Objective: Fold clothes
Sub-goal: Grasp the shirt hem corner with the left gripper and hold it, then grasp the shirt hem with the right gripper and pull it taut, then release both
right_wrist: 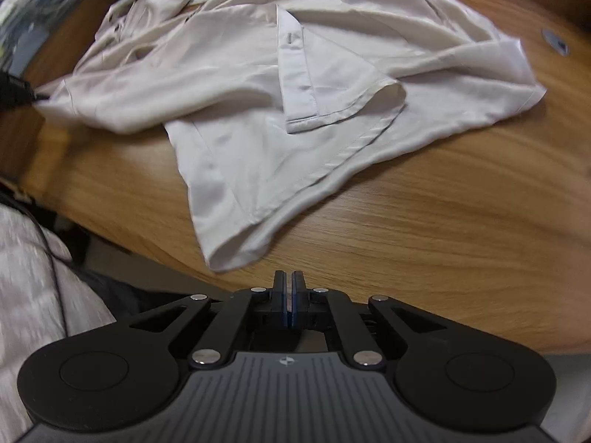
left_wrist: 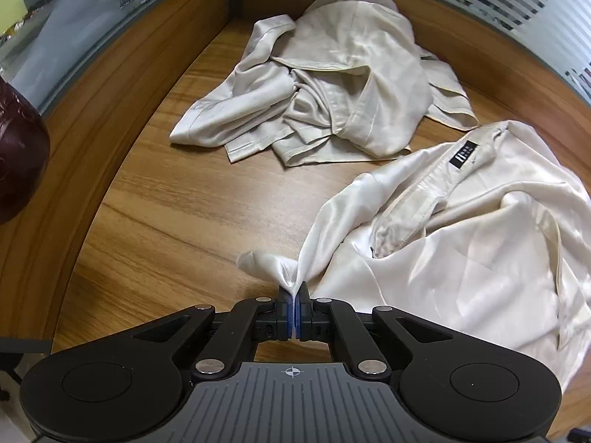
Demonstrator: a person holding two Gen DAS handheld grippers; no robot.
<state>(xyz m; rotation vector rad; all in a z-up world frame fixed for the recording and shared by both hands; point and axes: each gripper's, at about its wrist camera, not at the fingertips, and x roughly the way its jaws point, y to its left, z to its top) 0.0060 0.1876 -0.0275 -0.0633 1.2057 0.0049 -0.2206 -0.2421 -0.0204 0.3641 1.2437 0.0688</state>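
Jaws of the left gripper (left_wrist: 294, 289) are pressed together on a pinched fold of the cream shirt (left_wrist: 461, 243); the cloth rises in a thin peak from the surface (left_wrist: 166, 221) into the blue pads. Jaws of the right gripper (right_wrist: 288, 281) are pressed together with nothing between them; the tips sit just short of the nearest hem of the shirt (right_wrist: 258, 140), over the wooden surface (right_wrist: 443, 240) near its front edge.

Left wrist view: the held shirt lies crumpled at the right, inside of the collar turned up, with a black label (left_wrist: 463, 155) showing. A second cream garment (left_wrist: 332, 85) lies bunched farther back, apart from the first, against the raised wooden rim of the surface. A dark red object (left_wrist: 18, 155) sits at the left edge.

Right wrist view: the shirt is spread loosely across the surface, one corner folded over so a button placket (right_wrist: 295, 77) faces up. At the far left a dark tip, probably the left gripper, grips an end of the cloth. A pale quilted garment (right_wrist: 29, 277) on the person shows at lower left. The picture is motion-blurred.
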